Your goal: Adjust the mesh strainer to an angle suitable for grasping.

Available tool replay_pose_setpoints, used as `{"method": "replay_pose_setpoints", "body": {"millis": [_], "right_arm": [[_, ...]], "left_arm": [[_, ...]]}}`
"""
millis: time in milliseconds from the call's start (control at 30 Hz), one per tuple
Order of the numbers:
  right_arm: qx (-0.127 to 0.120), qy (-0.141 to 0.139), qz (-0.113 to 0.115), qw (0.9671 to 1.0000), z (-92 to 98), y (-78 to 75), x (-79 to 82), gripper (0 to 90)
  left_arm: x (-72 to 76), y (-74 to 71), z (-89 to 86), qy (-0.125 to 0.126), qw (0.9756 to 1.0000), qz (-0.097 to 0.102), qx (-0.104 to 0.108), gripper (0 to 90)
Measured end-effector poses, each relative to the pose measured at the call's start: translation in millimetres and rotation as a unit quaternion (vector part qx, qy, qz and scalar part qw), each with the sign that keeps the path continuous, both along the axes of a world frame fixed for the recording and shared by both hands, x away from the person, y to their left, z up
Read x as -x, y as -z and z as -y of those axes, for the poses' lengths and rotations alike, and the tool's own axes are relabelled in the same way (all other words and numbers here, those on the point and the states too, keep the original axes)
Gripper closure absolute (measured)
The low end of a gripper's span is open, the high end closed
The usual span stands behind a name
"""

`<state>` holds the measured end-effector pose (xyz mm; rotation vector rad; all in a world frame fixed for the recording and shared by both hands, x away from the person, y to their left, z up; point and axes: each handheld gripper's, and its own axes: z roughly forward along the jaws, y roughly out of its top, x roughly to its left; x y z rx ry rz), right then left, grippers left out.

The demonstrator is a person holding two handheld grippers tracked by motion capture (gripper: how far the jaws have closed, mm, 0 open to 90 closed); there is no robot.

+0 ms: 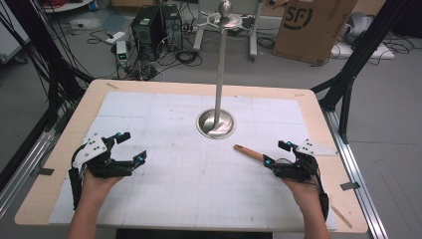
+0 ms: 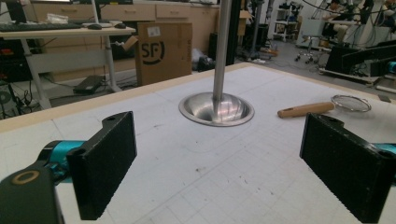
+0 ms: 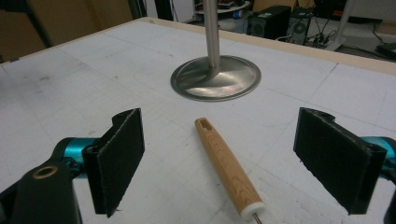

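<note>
A small strainer lies on the white gridded mat (image 1: 164, 184), right of centre. Its wooden handle (image 1: 249, 153) (image 3: 226, 165) points toward the round base (image 1: 216, 123) of a tall steel stand. Its wire mesh ring (image 2: 351, 103) lies beyond the handle (image 2: 306, 110) in the left gripper view. My right gripper (image 1: 275, 153) (image 3: 222, 123) is open, its jaws standing wide on either side of the handle without touching it. My left gripper (image 1: 132, 147) (image 2: 219, 140) is open at the left of the mat, with nothing between its jaws, and faces the stand's base (image 2: 216, 108).
The stand's pole (image 1: 219, 64) rises from the middle of the far half of the table, topped by a ring of hooks. Beyond the table's wooden edge (image 1: 199, 85) are a cardboard box (image 1: 313, 27), computer towers (image 1: 157, 25) and cables on the floor.
</note>
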<state>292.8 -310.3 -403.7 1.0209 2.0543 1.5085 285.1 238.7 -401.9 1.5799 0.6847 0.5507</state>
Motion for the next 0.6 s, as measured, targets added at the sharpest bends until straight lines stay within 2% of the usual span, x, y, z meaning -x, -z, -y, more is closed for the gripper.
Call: {"method": "replay_pose_setpoints", "body": {"millis": [233,367,600], "right_arm": [[0.021,0.001,-0.012,0.9997,-1.5,3.6,-1.9,15.1],[0.027,-0.001,-0.013,0.9996,-2.3,4.4,0.0,15.2],[0.021,0.0,-0.016,0.9996,-0.1,4.3,0.3,15.1]], "left_arm": [[-2.8,1.9,3.2,-0.001,0.9999,-0.005,-0.01,11.4],[-2.6,1.4,3.8,0.001,1.0,-0.004,-0.005,11.4],[-1.7,-0.6,5.6,0.008,0.9999,-0.006,-0.005,11.4]]}}
